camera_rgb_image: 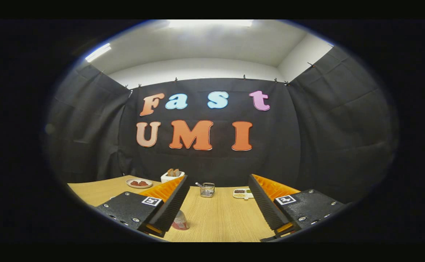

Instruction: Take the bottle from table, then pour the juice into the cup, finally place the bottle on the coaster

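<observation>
My gripper stands open above the wooden table, its two fingers wide apart with nothing between them. A small bottle with a reddish label shows low down, right beside the inner edge of the left finger and partly hidden by it. A clear glass cup with a spoon or stick in it stands beyond the fingers, near the table's far edge and roughly midway between them.
At the far left of the table lies a plate with reddish food. A white toaster-like box holding bread stands behind it. A small white tray of snacks sits to the right of the cup. Black cloth walls close in the booth.
</observation>
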A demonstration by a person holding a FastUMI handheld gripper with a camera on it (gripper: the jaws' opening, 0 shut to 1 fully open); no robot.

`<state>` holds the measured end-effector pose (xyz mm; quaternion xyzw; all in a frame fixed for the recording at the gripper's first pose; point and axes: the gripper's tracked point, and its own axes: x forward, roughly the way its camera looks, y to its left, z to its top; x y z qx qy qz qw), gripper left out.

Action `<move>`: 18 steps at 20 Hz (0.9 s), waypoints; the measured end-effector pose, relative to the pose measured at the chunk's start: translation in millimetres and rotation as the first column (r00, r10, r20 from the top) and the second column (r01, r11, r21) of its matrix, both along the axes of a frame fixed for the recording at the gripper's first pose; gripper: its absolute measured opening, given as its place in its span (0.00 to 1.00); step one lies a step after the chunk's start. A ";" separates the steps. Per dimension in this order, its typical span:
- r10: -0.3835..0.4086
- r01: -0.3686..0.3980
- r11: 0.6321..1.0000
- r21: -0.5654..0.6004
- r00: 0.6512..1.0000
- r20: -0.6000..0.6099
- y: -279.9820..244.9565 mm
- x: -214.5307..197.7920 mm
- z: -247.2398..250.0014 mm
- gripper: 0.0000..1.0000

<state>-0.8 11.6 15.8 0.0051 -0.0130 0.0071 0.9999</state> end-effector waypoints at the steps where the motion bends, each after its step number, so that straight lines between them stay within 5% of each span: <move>1: -0.001 0.001 1.000 0.003 1.000 0.003 0.1 -0.2 1.9 0.98; 18: 0.084 -0.081 0.996 0.042 0.994 -0.068 40.7 0.0 -46.1 0.98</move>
